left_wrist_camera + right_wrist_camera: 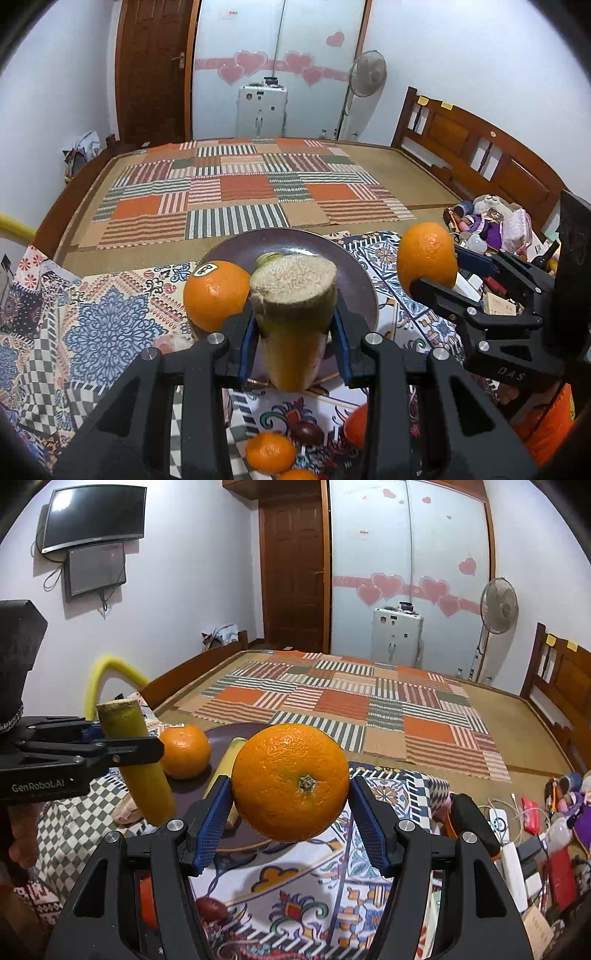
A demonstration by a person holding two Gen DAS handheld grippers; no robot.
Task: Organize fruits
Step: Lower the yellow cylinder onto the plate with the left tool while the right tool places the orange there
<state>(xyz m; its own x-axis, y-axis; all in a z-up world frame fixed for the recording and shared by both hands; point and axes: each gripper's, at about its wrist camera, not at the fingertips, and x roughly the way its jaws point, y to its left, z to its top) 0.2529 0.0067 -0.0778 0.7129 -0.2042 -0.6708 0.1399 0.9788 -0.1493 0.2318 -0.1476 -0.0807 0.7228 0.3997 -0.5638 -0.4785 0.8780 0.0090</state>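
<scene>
Nearest my left gripper (294,328), the pads are pinching a sugarcane segment (293,317), its long axis roughly upright with a slight tilt and the cut fibrous end facing up. My right gripper (291,805) is clamped on a large orange (290,782), stem end toward the lens, jaws pressing its 2 sides.

Both loads hang above the patterned cloth (107,325), and the dark plate (354,273) lies just ahead: almost directly beyond the cane for my left hand, ahead and to the left of the orange for my right. I judge the left gripper the nearer of the 2, so the cane probably goes down first, tipped so its length lies flat beside what is already there.

On the plate rest a stickered orange (216,299) at the left edge and a second cane piece (225,764), lying lengthwise toward me.

The right view shows that lying piece clearly; the left view hides most of it behind the held cane. The left view alone shows 2 small mandarins (270,452) on the cloth beneath the gripper. Farther off is the bed with a striped patchwork mat (354,705).
</scene>
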